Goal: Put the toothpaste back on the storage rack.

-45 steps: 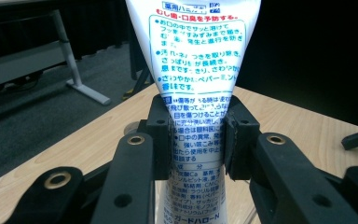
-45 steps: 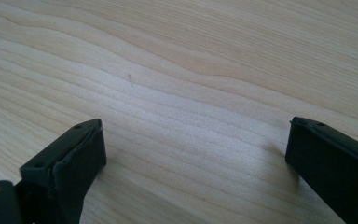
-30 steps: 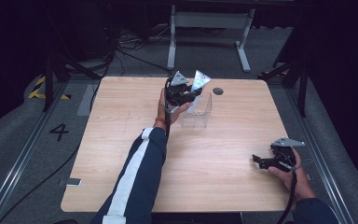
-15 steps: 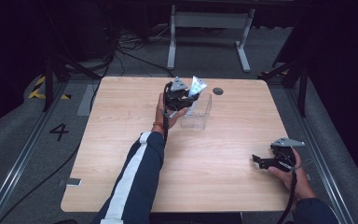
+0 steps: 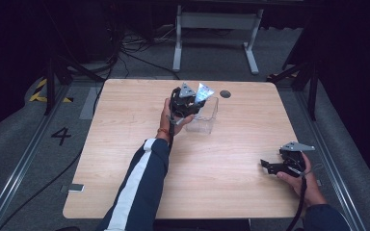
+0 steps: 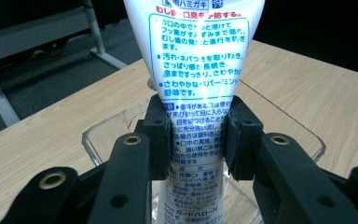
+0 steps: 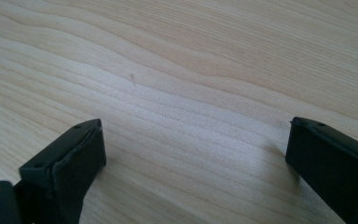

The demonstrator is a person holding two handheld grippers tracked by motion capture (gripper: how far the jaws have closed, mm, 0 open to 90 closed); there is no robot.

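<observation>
Left gripper (image 6: 196, 133) fingers pinch the tube (image 6: 193, 70) upright over the clear bin (image 5: 204, 115), likely for lowering it in. Right gripper (image 5: 277, 166), well apart from the bin, rests on the counter (image 5: 125, 110), fingers spread, idle.

- Left arm (image 5: 139, 185) is wearing a dark navy sleeve with a white stripe running its length.
- Left gripper (image 6: 196, 135) is showing black jaws with brass-ringed screw holes.
- Right gripper (image 5: 266, 165) is carrying a grey three-cornered plate and trailing a black cable.
</observation>
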